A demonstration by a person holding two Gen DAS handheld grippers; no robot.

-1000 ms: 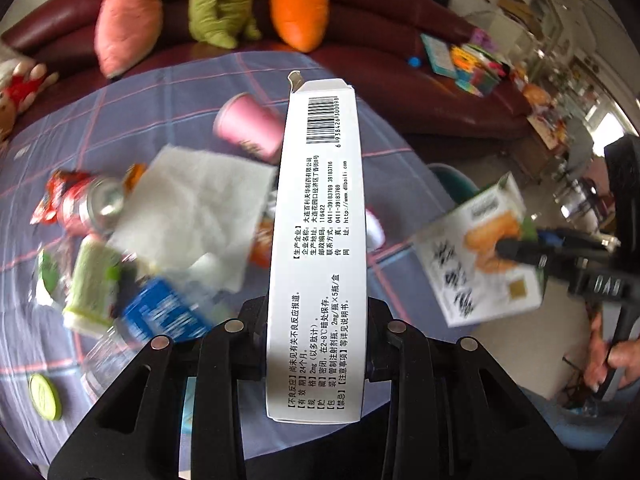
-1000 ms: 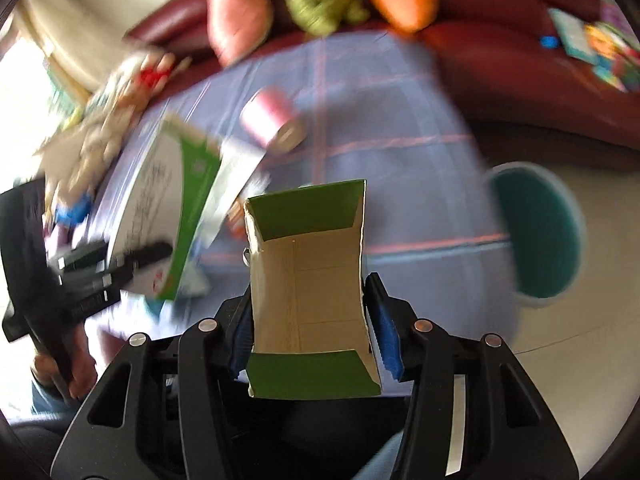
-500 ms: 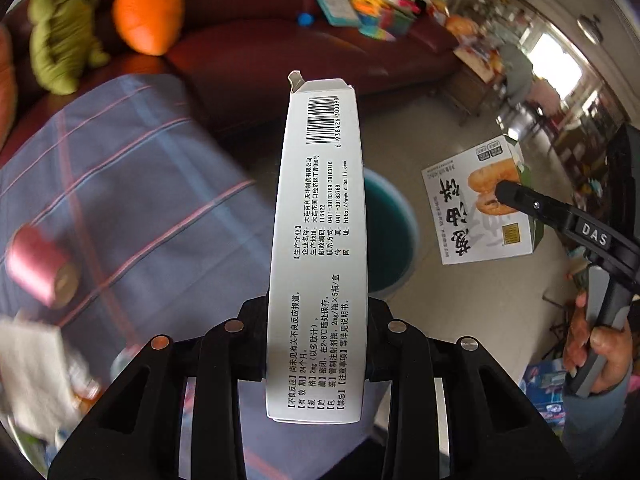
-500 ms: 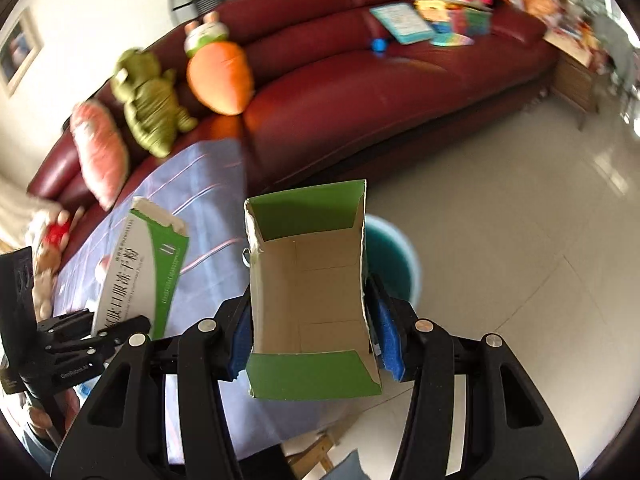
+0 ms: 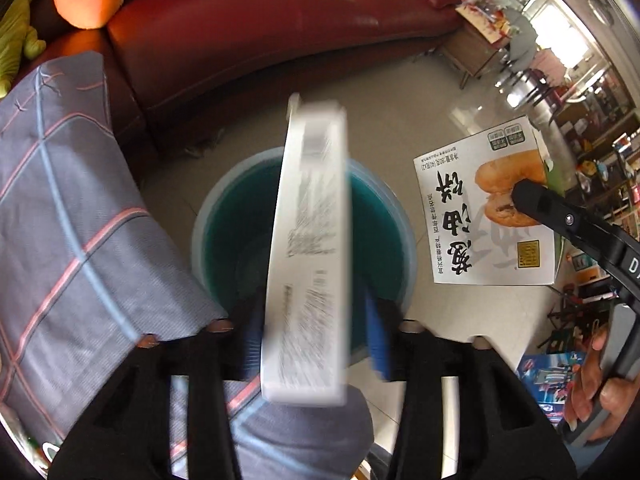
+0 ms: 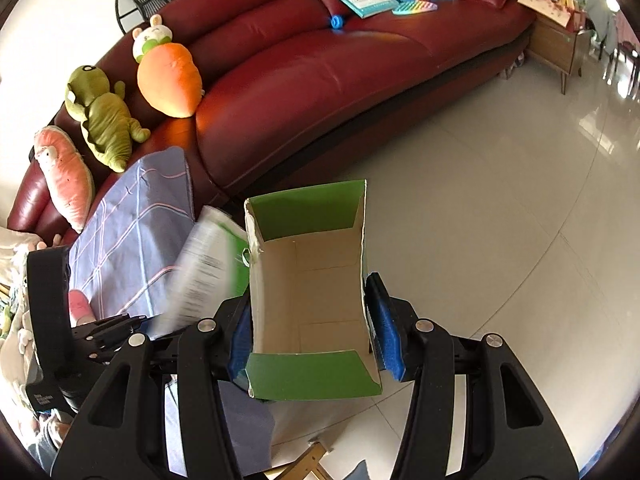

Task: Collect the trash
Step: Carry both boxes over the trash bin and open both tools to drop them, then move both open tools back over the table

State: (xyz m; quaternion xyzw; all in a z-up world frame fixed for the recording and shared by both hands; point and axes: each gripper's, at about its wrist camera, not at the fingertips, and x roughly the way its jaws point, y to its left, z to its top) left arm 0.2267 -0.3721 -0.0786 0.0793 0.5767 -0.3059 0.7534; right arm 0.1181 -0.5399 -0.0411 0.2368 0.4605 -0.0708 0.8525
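White medicine box (image 5: 308, 256) blurred, print unreadable, loose between left gripper (image 5: 316, 328) fingers just sprung apart over teal bin (image 5: 224, 216), right gripper (image 6: 308, 328) fingers clamped on pastry box (image 6: 308, 288), Chinese lettering.

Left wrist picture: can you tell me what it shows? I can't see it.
A long white box, blurry, sits loose between the left tool's just-opened jaws, right above a teal bin on the floor. Further right, the right tool holds a snack box; a checked cloth and red sofa are behind.
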